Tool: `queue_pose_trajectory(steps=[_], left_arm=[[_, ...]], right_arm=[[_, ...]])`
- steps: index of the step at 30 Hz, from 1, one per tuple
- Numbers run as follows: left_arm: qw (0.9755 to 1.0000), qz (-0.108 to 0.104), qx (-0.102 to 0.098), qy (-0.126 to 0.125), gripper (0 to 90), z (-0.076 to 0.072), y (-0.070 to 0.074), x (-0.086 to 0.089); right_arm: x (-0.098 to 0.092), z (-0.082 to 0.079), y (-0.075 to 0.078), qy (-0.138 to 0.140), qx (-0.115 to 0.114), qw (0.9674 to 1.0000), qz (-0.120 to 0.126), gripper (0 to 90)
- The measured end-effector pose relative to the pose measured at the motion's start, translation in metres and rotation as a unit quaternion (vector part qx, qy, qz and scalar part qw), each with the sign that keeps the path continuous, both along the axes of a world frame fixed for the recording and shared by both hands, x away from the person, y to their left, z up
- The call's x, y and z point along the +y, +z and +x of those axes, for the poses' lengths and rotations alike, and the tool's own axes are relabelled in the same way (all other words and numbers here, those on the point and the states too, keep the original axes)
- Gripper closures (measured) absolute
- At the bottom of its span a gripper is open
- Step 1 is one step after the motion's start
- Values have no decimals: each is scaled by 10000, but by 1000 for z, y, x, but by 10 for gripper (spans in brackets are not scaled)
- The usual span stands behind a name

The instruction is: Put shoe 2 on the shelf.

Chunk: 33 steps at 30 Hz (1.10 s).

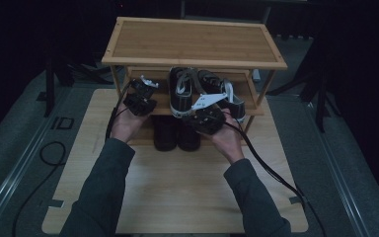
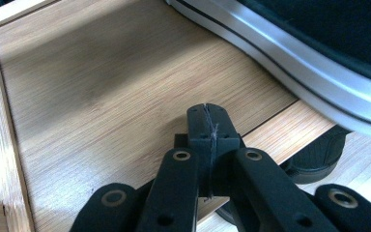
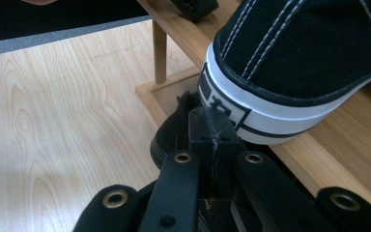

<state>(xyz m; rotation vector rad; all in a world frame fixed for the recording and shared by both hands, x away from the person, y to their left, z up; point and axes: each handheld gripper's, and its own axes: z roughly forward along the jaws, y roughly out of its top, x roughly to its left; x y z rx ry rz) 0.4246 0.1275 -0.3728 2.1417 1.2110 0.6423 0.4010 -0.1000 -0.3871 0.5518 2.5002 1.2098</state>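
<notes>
A black canvas sneaker with a white sole [image 1: 181, 91] lies on the middle shelf of a wooden shoe rack [image 1: 192, 42], with a second one [image 1: 212, 81] beside it. My left gripper [image 1: 142, 94] hovers over the bare left part of that shelf [image 2: 101, 87]; its jaws [image 2: 207, 121] are shut with nothing in them, and the sneaker's white sole [image 2: 294, 63] runs past at the right. My right gripper [image 1: 197, 116] sits just in front of the sneaker's heel [image 3: 294, 63], jaws [image 3: 212, 128] shut and empty.
A pair of dark shoes [image 1: 176, 133] stands on the bottom shelf, one toe [image 3: 174, 133] just under my right gripper. The rack's top shelf is bare. The rack stands on a light wooden board [image 1: 177, 187]. A rack post [image 3: 159, 53] rises close by.
</notes>
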Motion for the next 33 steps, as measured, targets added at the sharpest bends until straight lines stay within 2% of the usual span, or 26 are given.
queue_pose_trajectory(steps=[3, 9, 13, 19, 24, 33], left_arm=[[10000, 10, -2, 2, 900, 0, 0, 0], [10000, 1, -9, 5, 900, 0, 0, 0], [10000, 11, -14, 6, 900, 0, 0, 0], [10000, 14, -3, -29, 900, 0, 0, 0], [10000, -9, -5, -33, 900, 0, 0, 1], [10000, -22, -7, -29, 900, 0, 0, 1]], right_arm=[[6, 0, 1, 34, -2, 10000, -92, 900], [7, 2, 1, 28, 43, 10000, -38, 900], [12, 3, 0, -66, -17, 9999, -82, 900], [12, 3, 1, -67, 25, 9999, -106, 900], [7, 4, 2, 7, 45, 9999, -135, 899], [2, -3, 4, 216, 74, 9991, -357, 890]])
